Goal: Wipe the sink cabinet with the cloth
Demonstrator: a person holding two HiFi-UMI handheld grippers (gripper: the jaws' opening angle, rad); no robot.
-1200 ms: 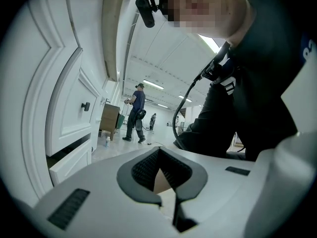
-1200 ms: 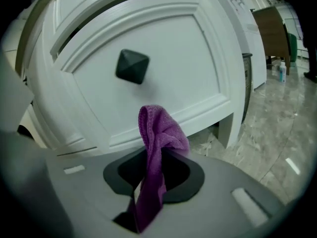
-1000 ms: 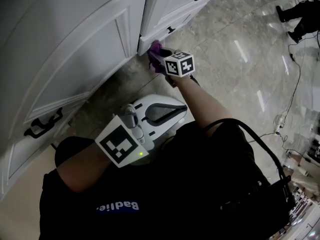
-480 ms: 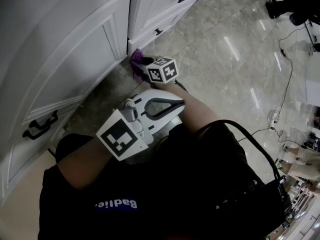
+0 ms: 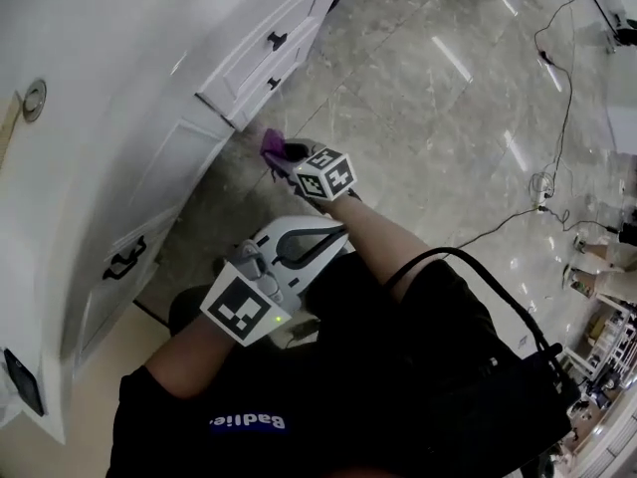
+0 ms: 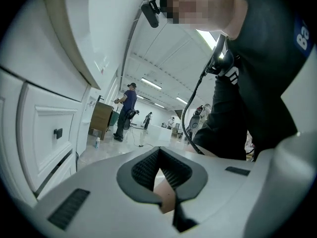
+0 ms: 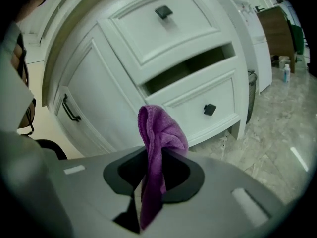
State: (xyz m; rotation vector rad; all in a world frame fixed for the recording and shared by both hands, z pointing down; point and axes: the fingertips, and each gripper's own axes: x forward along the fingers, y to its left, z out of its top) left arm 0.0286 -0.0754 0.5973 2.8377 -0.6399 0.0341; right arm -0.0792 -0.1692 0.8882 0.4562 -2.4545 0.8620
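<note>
here the right gripper [image 7: 151, 171] has its jaws clamped on the purple cloth [image 7: 161, 130], near the sink cabinet's [image 7: 94, 76] lower drawers [image 7: 195, 105]; the left gripper [image 6: 159, 171], jaws together on nothing, hangs by the person's body [image 5: 378, 366].

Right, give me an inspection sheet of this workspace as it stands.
Surface: glossy stone floor, reflecting ceiling lights.
Job's things: white sink cabinet, dark gap between its two drawers; purple cloth near the cabinet's base, contact unclear.
Clutter: small bottle standing on the floor.
Grippers: right claw shut on the cloth; left claw shut, empty, close to the person's body.
Cables: cable trailing across the floor.
Surroundings: people standing in the far hall.
</note>
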